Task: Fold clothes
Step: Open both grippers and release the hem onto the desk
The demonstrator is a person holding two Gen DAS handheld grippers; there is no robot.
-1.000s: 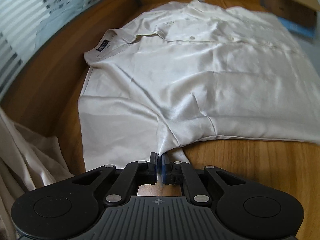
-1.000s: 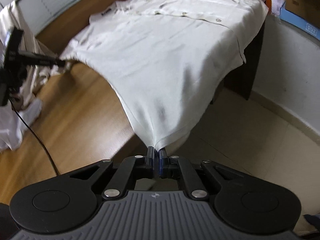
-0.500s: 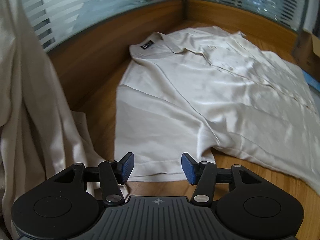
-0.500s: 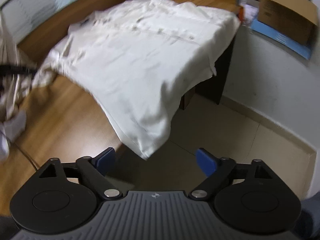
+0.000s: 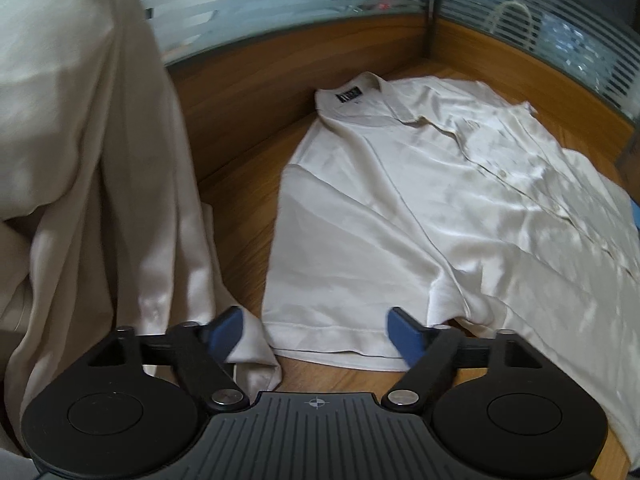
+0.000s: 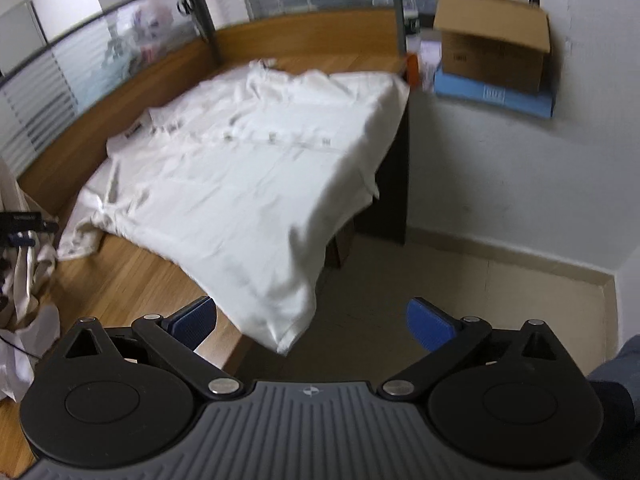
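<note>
A cream satin short-sleeved shirt [image 5: 440, 208] lies spread flat on the wooden desk [image 5: 240, 216], buttons up, collar with a black label at the far left. In the right wrist view the shirt [image 6: 248, 176] has its hem corner hanging over the desk's front edge. My left gripper [image 5: 314, 330] is open and empty, just before the near sleeve hem. My right gripper [image 6: 312, 322] is open and empty, pulled back from the hanging hem corner, above the floor.
A pile of cream garments [image 5: 88, 184] hangs and lies at the left of the desk. A wooden partition with frosted glass [image 5: 280, 12] rings the desk. A cardboard box [image 6: 492, 40] on a blue box stands at the far right. Tiled floor [image 6: 460, 280] lies beyond the desk edge.
Both grippers let go of the shirt and opened wide. The stretched shirt dropped flat on the desk. Both grippers drew back, the left swinging toward the sleeve and collar side.
</note>
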